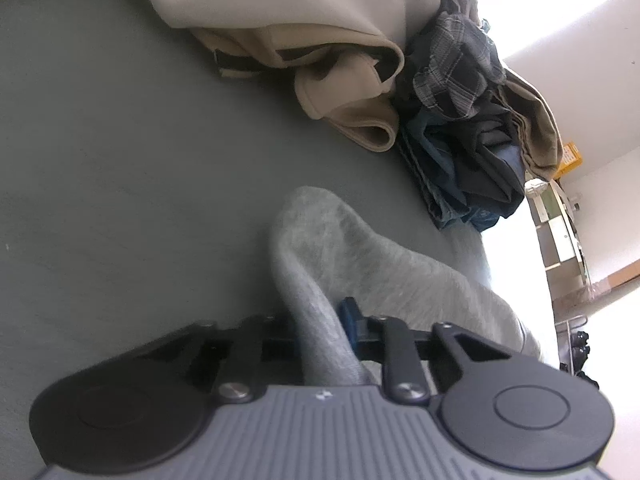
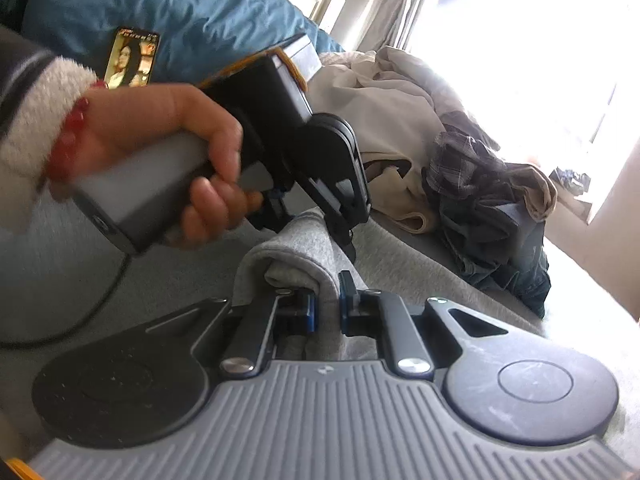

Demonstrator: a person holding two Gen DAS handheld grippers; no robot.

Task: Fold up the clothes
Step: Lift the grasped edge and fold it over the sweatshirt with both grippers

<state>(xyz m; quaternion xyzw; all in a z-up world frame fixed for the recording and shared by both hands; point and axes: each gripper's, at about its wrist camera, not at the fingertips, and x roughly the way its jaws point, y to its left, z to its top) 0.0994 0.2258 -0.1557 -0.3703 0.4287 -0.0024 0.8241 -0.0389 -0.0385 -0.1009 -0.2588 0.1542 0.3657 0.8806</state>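
Note:
A light grey garment (image 1: 360,248) lies on the grey-green bed sheet (image 1: 120,160), and a ridge of it runs up between the jaws of my left gripper (image 1: 320,320), which is shut on it. In the right wrist view my right gripper (image 2: 328,308) is shut on a rolled fold of the same grey garment (image 2: 296,248). Just beyond it, a hand (image 2: 160,128) holds the left gripper (image 2: 312,220), which pinches the cloth a little further along the same edge. The two grippers sit close together.
A heap of unfolded clothes lies beyond: a beige garment (image 1: 280,12), a dark plaid shirt (image 1: 460,68) and dark blue jeans (image 1: 472,168). A blue duvet (image 2: 180,12) with a picture card (image 2: 132,58) on it lies at the back left. A cable (image 2: 100,300) trails from the left gripper.

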